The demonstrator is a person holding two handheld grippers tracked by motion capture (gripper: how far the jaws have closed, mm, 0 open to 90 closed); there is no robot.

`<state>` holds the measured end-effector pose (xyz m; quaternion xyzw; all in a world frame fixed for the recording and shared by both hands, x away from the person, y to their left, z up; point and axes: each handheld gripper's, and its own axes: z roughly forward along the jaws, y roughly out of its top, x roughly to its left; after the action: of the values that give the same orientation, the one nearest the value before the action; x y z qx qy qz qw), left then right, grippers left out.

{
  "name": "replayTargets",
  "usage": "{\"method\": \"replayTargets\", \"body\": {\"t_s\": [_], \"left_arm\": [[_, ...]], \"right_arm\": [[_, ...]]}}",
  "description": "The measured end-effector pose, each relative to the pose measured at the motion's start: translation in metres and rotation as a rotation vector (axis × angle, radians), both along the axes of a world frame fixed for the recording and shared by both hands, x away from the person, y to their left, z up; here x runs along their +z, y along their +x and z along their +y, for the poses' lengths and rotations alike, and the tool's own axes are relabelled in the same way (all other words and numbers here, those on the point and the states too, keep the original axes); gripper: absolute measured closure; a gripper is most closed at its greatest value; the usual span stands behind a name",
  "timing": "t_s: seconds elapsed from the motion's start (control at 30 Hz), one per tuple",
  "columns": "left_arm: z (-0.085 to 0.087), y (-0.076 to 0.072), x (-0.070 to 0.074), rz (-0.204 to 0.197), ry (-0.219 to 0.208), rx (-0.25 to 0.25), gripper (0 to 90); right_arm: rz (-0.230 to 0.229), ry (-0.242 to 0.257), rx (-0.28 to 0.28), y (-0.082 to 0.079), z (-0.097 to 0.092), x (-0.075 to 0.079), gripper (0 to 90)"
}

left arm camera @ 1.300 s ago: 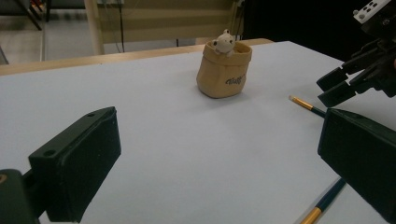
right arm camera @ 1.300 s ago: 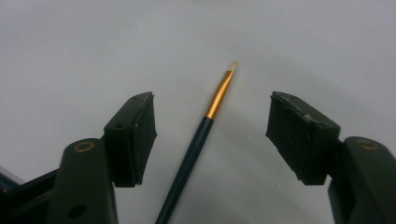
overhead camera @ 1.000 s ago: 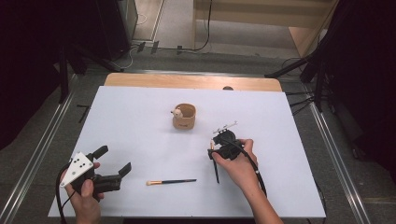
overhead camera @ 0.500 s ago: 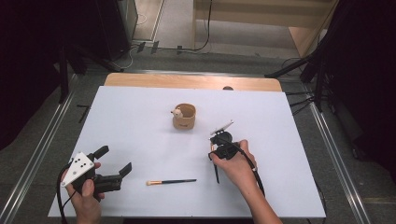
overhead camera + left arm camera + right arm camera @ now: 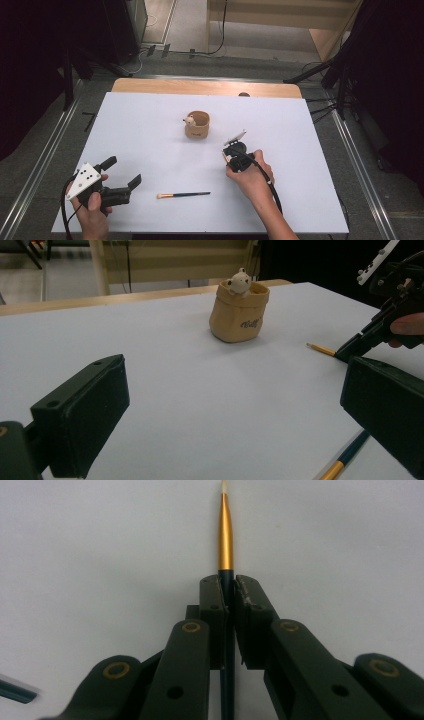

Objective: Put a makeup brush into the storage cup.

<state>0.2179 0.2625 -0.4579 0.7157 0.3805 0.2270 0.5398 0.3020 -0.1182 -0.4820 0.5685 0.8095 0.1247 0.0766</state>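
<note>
1. White table (image 5: 150, 125), high view: a tan pouch-shaped holder (image 5: 198, 126) stands just behind the middle. The right gripper (image 5: 231, 154) is down at the table, in front of the holder and a little to its right. A loose brush (image 5: 182, 194) lies flat, well in front of the holder. The left gripper (image 5: 121, 171) rests far to the holder's front left, with its jaws wide apart and nothing between them. There is open room all around the holder, and the table edges are well away from both hands.

2. Left gripper view: past its spread jaws, the holder stands upright with a small bear figure at its rim. To the right of the holder, the right gripper's tips pinch a held brush (image 5: 320, 348), whose end points towards the holder and lies low at the table.

3. Right gripper view: the jaws have just been closing and now clamp the dark handle, with the gold ferrule sticking out ahead of them.

4. Judgement: the first brush is gripped but not yet lifted. What is left is carrying it to the holder, then doing the same with the loose brush. The path between them is unobstructed.
</note>
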Motion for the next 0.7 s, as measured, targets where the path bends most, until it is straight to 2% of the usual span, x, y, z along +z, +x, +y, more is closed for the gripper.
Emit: {"method": "replayTargets", "body": {"t_s": [0.13, 0.17, 0.2, 0.27, 0.33, 0.53, 0.57, 0.6, 0.67, 0.7], "left_arm": [[0.000, 0.000, 0.000, -0.002, -0.001, -0.001, 0.0], [0.000, 0.000, 0.000, -0.001, 0.003, -0.001, 0.0], [0.000, 0.000, 0.000, -0.001, 0.003, -0.001, 0.0], [0.000, 0.000, -0.001, 0.002, 0.002, 0.000, 0.0], [0.000, 0.001, -0.002, 0.002, -0.003, 0.000, 0.0], [0.000, 0.000, -0.001, 0.002, -0.003, -0.001, 0.0], [0.000, 0.000, -0.001, 0.002, -0.004, -0.002, 0.0], [0.000, 0.000, -0.001, 0.002, -0.004, -0.002, 0.0], [0.000, 0.000, -0.002, 0.003, -0.006, -0.001, 0.0], [0.000, 0.000, -0.002, 0.003, -0.007, -0.002, 0.0]], "right_arm": [[-0.003, 0.024, -0.005, 0.000, -0.003, 0.000, 84.8], [-0.001, 0.071, -0.016, -0.001, -0.006, 0.000, 84.8], [-0.002, 0.092, -0.020, -0.001, -0.007, 0.001, 84.8], [-0.012, 0.105, -0.024, -0.001, -0.008, 0.002, 84.8], [-0.038, 0.137, -0.025, -0.003, -0.010, 0.006, 84.8], [-0.084, 0.174, -0.029, -0.005, -0.013, 0.013, 84.8], [-0.119, 0.204, -0.032, -0.006, -0.014, 0.015, 84.8], [-0.119, 0.204, -0.032, -0.006, -0.014, 0.015, 84.8], [-0.166, 0.220, -0.042, -0.007, -0.016, 0.019, 84.8], [-0.166, 0.220, -0.042, -0.007, -0.016, 0.019, 84.8]]}}
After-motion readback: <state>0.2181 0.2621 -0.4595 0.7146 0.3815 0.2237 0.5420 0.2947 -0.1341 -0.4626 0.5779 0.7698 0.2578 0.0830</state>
